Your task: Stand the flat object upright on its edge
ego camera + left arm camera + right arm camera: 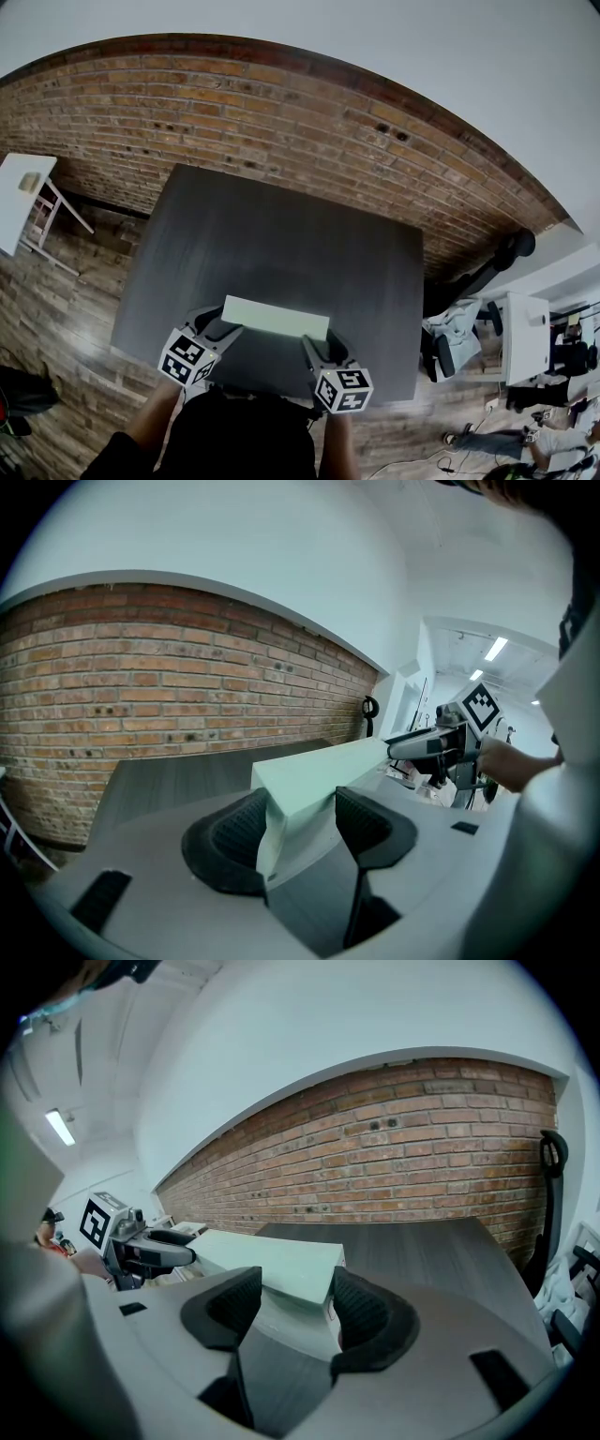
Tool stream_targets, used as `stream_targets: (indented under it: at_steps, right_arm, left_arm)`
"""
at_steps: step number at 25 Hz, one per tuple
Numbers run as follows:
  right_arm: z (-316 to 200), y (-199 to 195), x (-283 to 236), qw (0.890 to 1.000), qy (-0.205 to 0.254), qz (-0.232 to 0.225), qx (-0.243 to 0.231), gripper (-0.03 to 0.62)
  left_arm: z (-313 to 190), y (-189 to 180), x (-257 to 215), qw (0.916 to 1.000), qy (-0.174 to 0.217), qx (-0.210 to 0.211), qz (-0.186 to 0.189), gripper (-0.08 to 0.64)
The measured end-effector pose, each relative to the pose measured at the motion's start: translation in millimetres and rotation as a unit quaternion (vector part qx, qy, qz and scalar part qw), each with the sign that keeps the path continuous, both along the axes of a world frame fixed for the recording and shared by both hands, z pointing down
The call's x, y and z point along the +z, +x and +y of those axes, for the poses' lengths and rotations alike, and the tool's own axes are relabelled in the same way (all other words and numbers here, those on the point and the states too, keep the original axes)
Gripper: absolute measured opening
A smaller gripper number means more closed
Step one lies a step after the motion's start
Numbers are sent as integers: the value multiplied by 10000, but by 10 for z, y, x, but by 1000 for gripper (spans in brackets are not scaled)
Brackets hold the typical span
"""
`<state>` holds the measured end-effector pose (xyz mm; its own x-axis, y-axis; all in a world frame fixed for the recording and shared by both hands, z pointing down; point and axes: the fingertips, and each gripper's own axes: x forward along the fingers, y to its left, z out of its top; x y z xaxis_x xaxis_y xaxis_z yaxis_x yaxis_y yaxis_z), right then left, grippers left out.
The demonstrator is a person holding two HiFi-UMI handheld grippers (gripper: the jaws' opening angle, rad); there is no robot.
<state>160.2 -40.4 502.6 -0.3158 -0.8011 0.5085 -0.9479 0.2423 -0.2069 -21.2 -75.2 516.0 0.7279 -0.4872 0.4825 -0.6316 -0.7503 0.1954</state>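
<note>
At the far left of the head view a small white side table (22,199) stands on the floor, well apart from the dark grey desk (281,234) where the work is done. Near the front edge of this desk the left gripper (217,327) is closed on the left end of a long pale green box (275,317). In the left gripper view its two black pads press on both sides of this end of the box (314,775), and the box runs away from the left gripper (302,825) toward the other gripper. The box lies crosswise before the person, with one long pale face turned up to the head camera. At its right end the right gripper (316,348) holds it in the same way. In the right gripper view the jaws of the right gripper (295,1305) are closed around the box (272,1262), with the brick wall (422,1147) behind the desk. It seems that the box is already seized at both ends, so the grasp is done. Whether it rests on the desk or is a little lifted cannot be told, nor whether the upper face is the broad one or the narrow edge. Probably what is left is to settle the box on its edge, to check that it stays balanced, and then to open both grippers.
</note>
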Motion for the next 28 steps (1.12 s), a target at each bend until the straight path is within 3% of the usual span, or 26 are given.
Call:
stream_targets:
  at_steps: [6,28]
  right_arm:
    - [20,6,7,10000,43,34,-72,256]
    - [6,3,-23,9999,152,-34,-46,264]
  left_arm:
    - [25,22,11,9999,79,96,-102,242]
    - [11,23,-66,9994,253,209,106,242]
